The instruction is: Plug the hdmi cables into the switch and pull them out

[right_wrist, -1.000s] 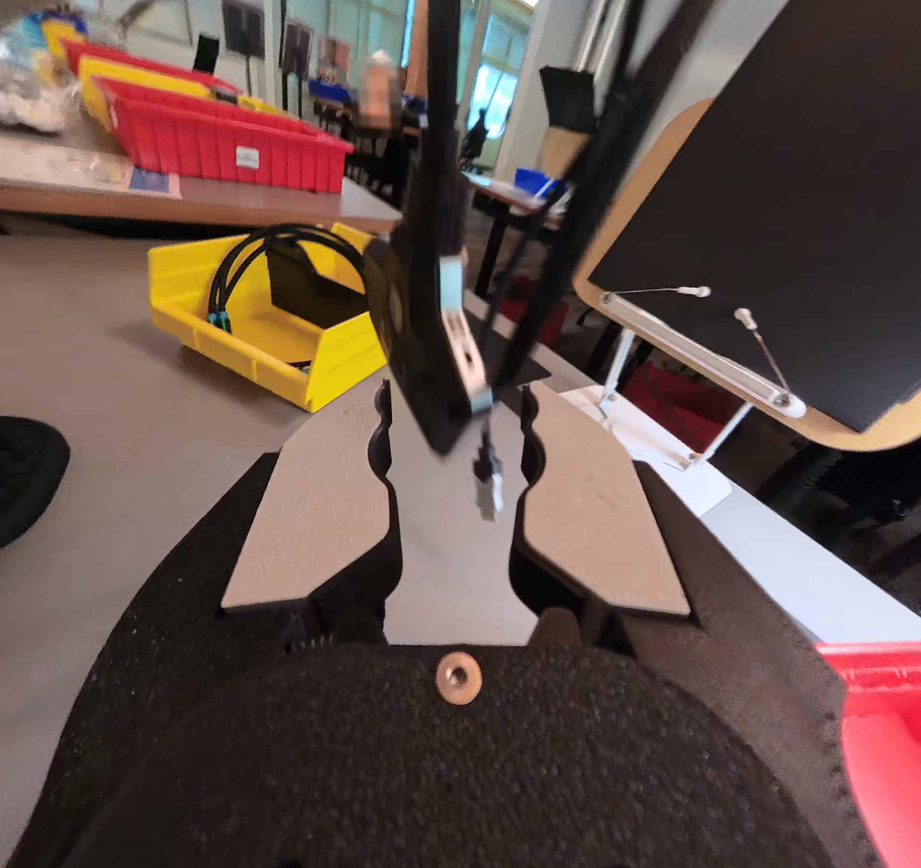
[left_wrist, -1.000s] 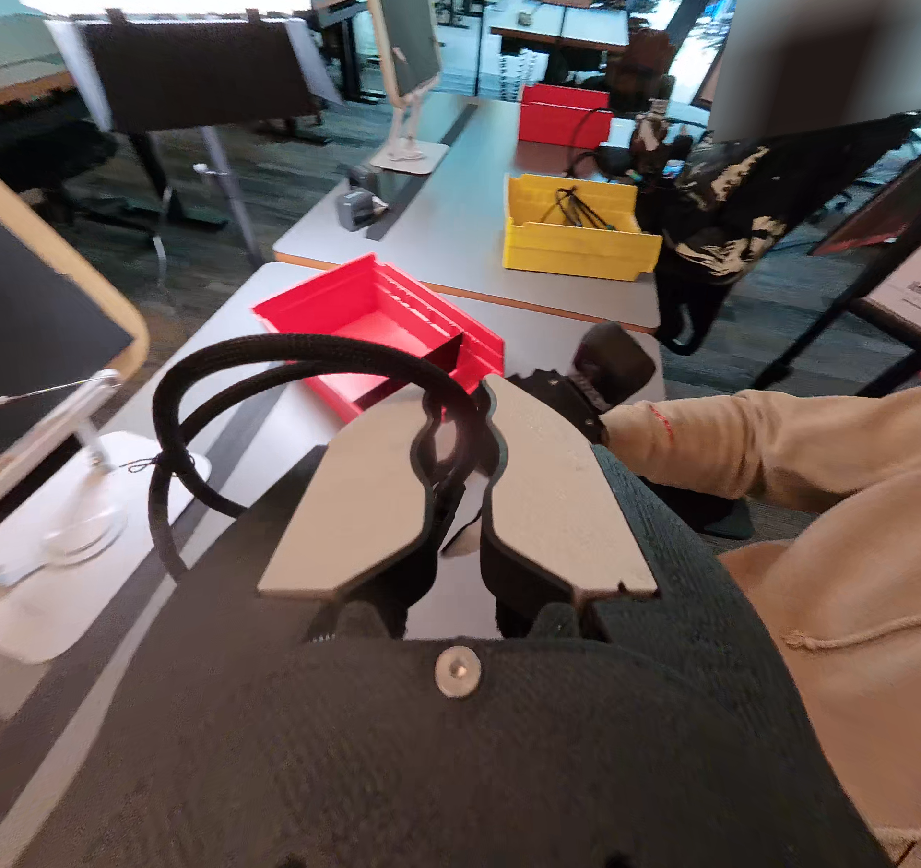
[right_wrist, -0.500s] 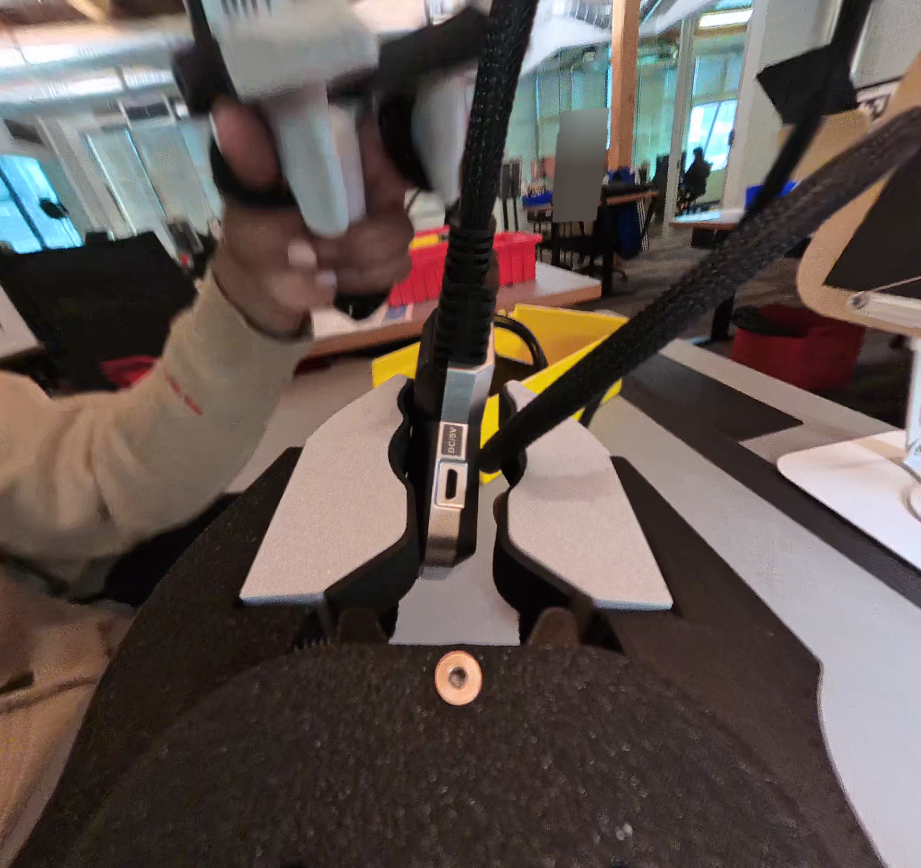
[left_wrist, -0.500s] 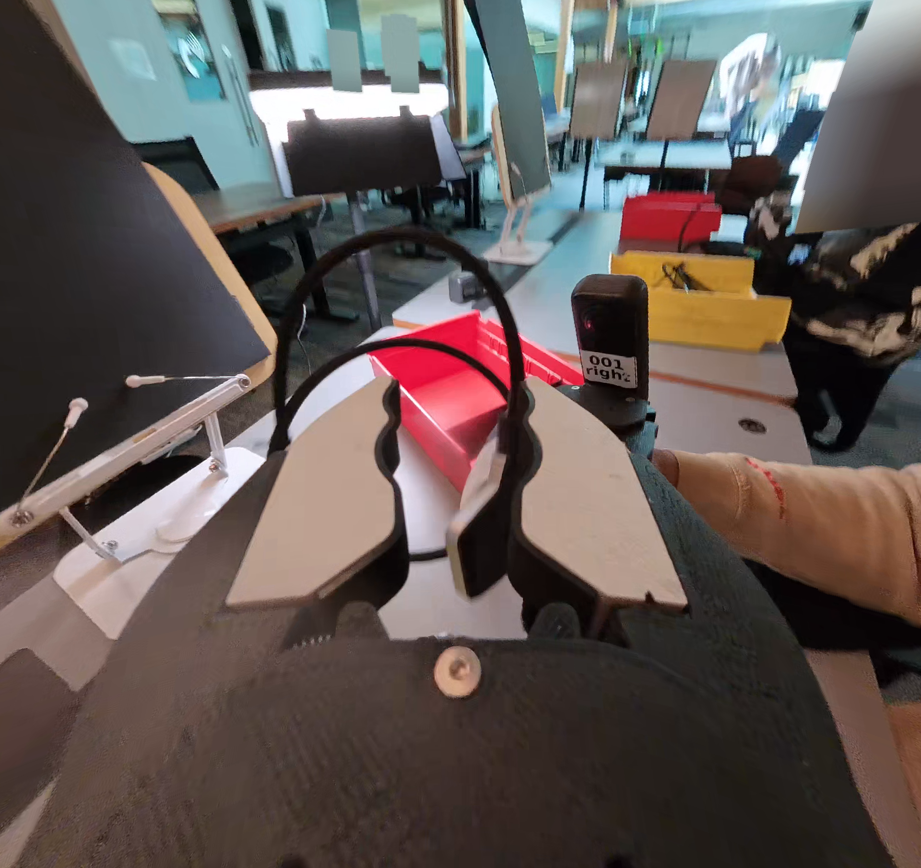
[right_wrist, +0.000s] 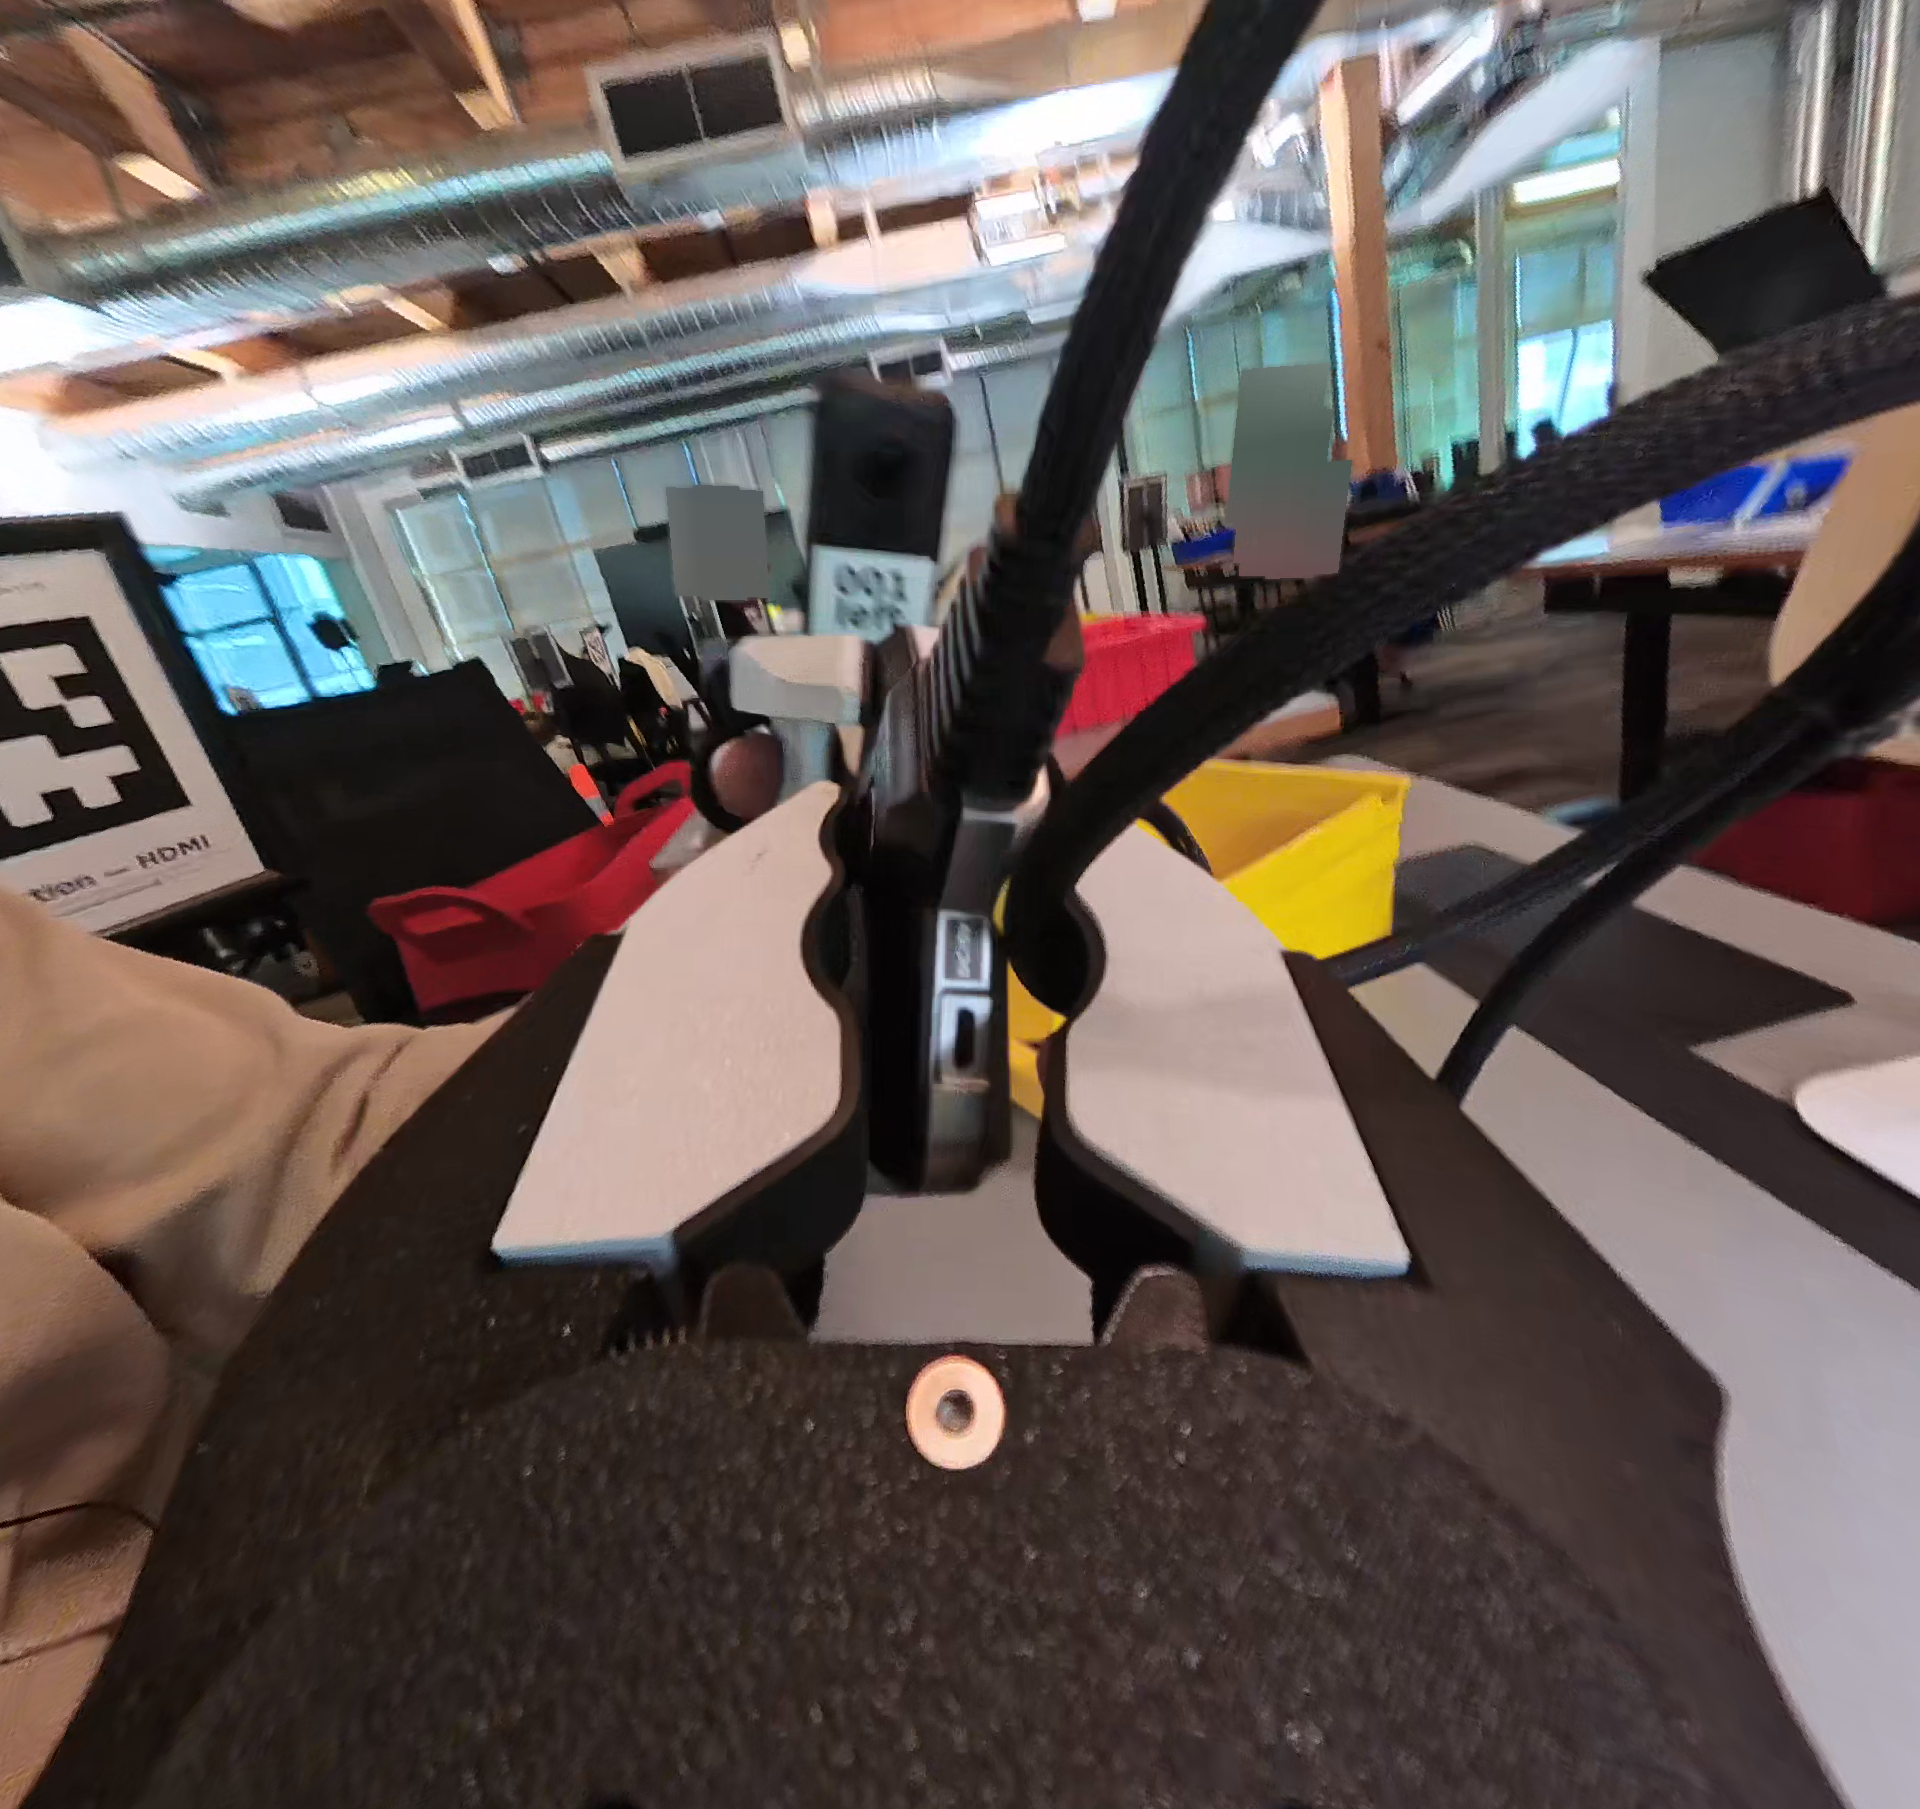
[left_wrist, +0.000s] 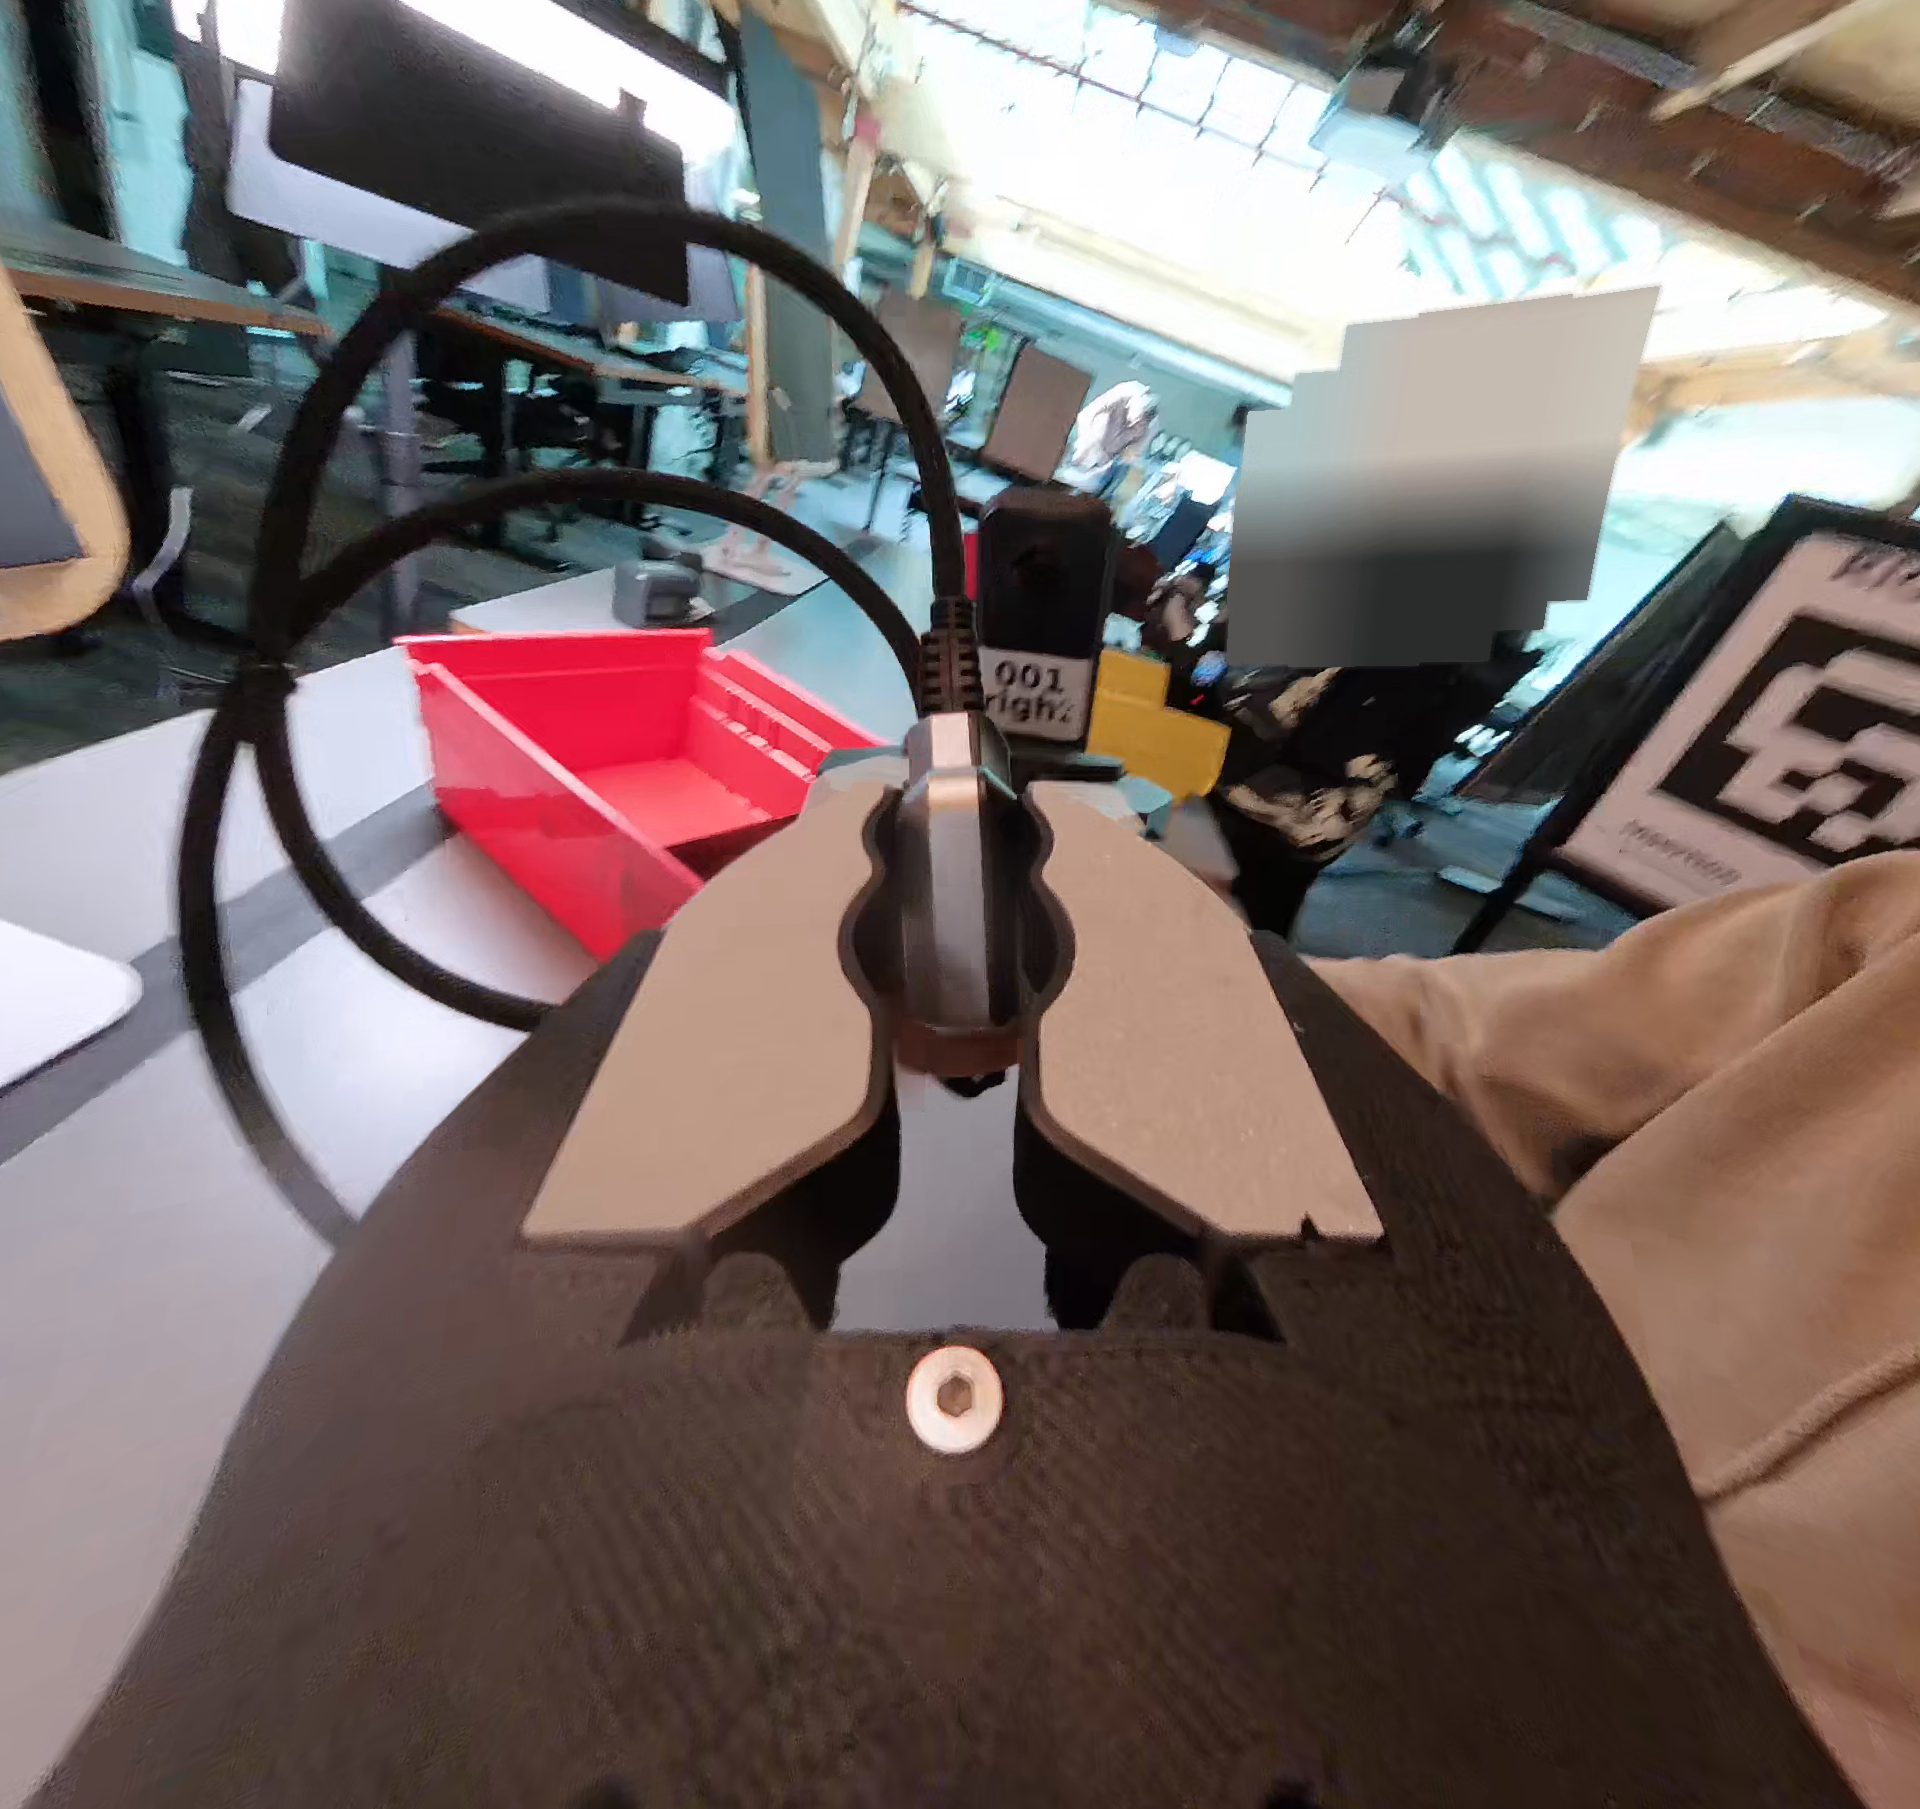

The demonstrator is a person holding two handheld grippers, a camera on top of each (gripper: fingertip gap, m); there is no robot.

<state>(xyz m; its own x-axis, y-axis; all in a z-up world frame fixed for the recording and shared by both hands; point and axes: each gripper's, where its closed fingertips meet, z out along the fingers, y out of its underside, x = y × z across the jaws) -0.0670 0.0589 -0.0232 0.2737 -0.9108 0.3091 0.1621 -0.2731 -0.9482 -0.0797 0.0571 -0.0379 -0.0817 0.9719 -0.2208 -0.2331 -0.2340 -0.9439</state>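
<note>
We see the left gripper [left_wrist: 951,912] clamping an HDMI plug [left_wrist: 948,886], the right gripper [right_wrist: 940,970] clamping the switch [right_wrist: 935,990]. One cable [right_wrist: 1023,658] looks seated; pulling out remains.

Left claw [left_wrist: 951,912] tight on silver HDMI plug [left_wrist: 948,886], black braided cable [left_wrist: 436,554] looping above red bin [left_wrist: 623,772].

Braided black cable [left_wrist: 914,429], brushed-metal plug [left_wrist: 948,886], glossy red plastic bin [left_wrist: 613,783]

The dark slim switch [right_wrist: 940,980] stands on edge, raised off the table, its small side port facing the camera, with a black braided hdmi cable [left_wrist: 343,554] plugged in at twelve o'clock, looping toward nine o'clock.
</note>
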